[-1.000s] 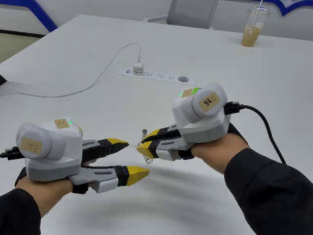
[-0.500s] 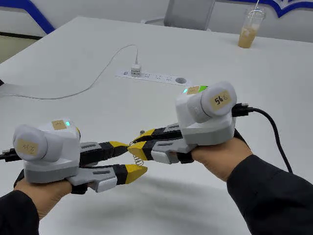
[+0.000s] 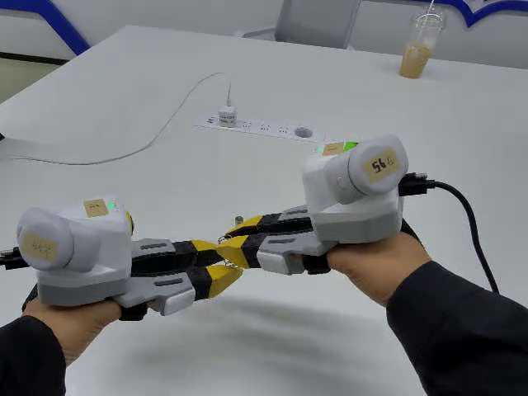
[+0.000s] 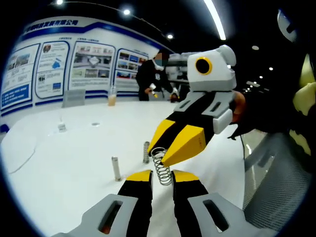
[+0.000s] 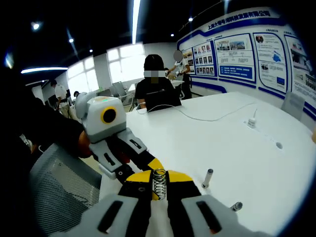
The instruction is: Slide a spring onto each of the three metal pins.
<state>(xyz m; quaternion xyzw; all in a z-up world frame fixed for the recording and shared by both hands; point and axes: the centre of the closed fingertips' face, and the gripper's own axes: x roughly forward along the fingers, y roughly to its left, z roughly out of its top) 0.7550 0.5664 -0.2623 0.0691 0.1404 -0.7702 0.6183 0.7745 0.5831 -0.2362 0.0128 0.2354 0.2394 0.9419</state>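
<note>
Spring [image 4: 161,167] is held over white table [image 3: 165,181], clamped in the near-closed jaws of right gripper [image 5: 159,178]; left gripper [image 4: 162,177] has narrow-set jaws around its other end, contact not determinable. 2 metal pins [image 4: 115,169] stand upright beyond.

Bright metal-wire spring [image 4: 162,168], dull metal pins [image 4: 115,168], smooth matt table [image 3: 165,177], plastic fingers [image 4: 139,195].

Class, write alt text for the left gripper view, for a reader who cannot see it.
A spring stands between the tips of the left claw, its top held by the right claw, which reaches in from the upper right. Two metal pins stand beyond it on the white table.
</note>
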